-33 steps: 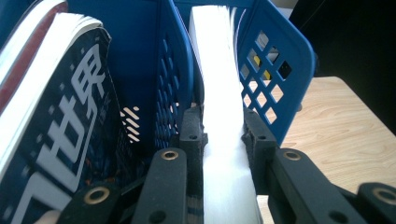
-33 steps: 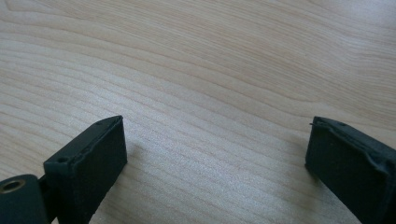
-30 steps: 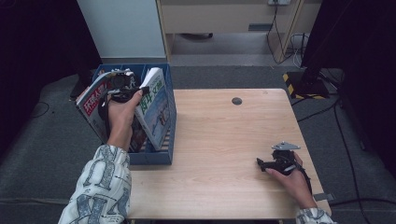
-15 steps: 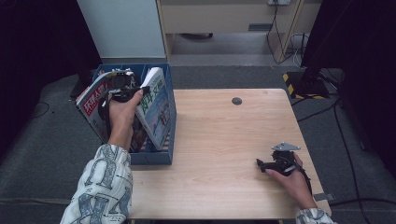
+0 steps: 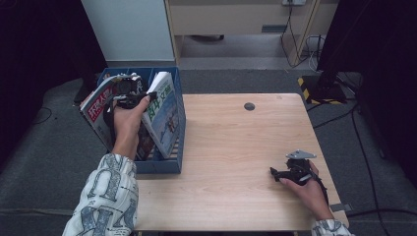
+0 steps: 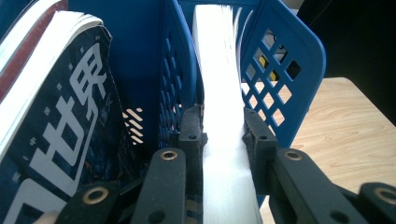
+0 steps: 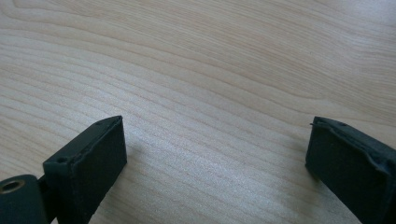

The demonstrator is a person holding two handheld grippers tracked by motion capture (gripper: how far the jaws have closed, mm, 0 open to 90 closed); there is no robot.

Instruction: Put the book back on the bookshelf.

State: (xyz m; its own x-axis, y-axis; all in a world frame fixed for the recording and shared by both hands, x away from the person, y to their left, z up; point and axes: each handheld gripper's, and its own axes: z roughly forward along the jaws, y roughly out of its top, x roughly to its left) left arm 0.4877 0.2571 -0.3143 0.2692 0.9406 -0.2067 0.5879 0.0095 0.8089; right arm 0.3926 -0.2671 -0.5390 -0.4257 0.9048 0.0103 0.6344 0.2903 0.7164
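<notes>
A blue file box (image 5: 174, 147) stands at the table's left edge with magazines upright in it. My left gripper (image 5: 129, 94) is over the box, between a red-covered magazine (image 5: 96, 110) and a green-covered one (image 5: 164, 115). In the left gripper view my left gripper (image 6: 223, 125) is shut on the white page edge of a thick magazine (image 6: 215, 65), which stands beside the latticed blue wall (image 6: 285, 70). I cannot tell its cover. A dark blue magazine (image 6: 60, 121) leans at the left. My right gripper (image 5: 276, 172) rests on the table at the front right, open (image 7: 215, 149) with only wood between its jaws.
The wooden table (image 5: 236, 147) has a small dark round hole (image 5: 249, 106) near its far edge. A white cabinet (image 5: 128, 29) stands behind the box. Cables and a black-and-yellow strip (image 5: 314, 88) lie on the floor at the far right.
</notes>
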